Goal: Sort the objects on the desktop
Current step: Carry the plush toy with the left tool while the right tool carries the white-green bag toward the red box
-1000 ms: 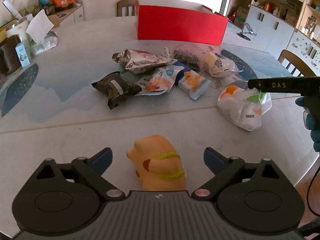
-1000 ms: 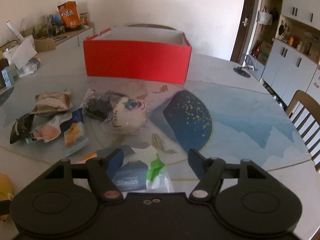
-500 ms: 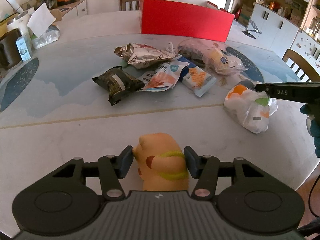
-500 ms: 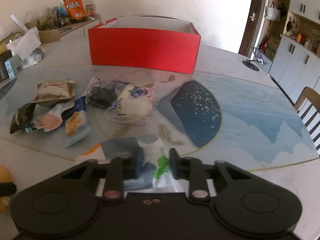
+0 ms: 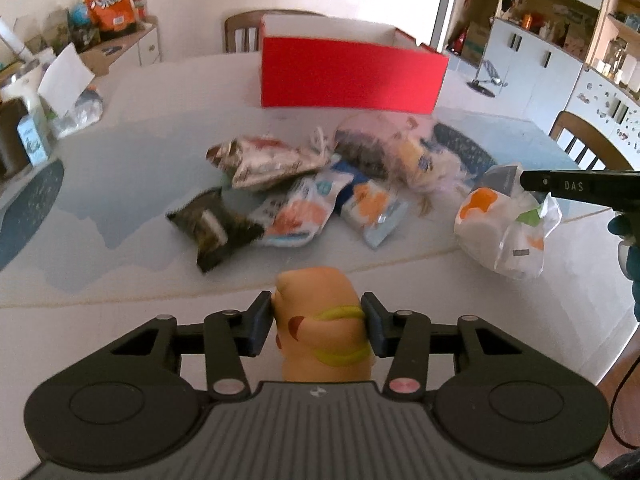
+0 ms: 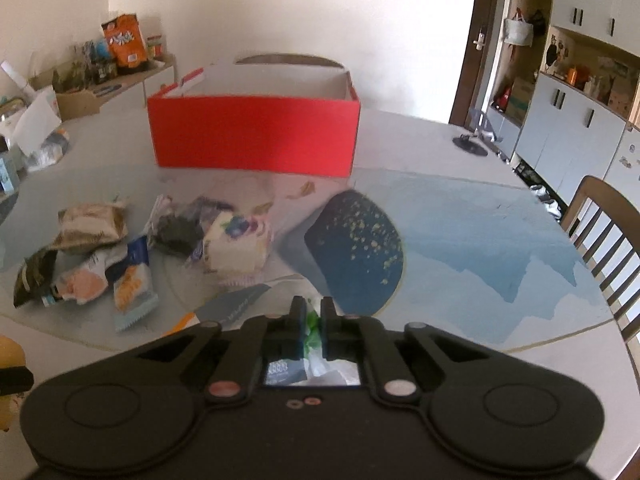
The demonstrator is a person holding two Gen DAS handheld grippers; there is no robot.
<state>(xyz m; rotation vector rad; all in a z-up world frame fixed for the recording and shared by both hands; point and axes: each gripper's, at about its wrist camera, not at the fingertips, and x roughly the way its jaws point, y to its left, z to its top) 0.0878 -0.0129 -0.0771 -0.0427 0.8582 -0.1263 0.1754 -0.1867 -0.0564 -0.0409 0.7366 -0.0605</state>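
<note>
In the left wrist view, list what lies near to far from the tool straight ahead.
left tool shut on the yellow toy → orange-printed snack packet → crinkled beige bag → red box → wooden chair.

Red box [image 5: 348, 74]; orange toy [image 5: 320, 320] with yellow-green bands; white bag [image 5: 500, 232] with orange and green patches; dark wrapper [image 5: 212, 228]; pale counter [image 6: 480, 216] with blue, gold-flecked patch

Snack packets [image 5: 288, 196] ahead of the left claw [image 5: 318, 322] smeared by blur; white bag [image 6: 320, 364] mostly hidden behind the right claw [image 6: 314, 322].
</note>
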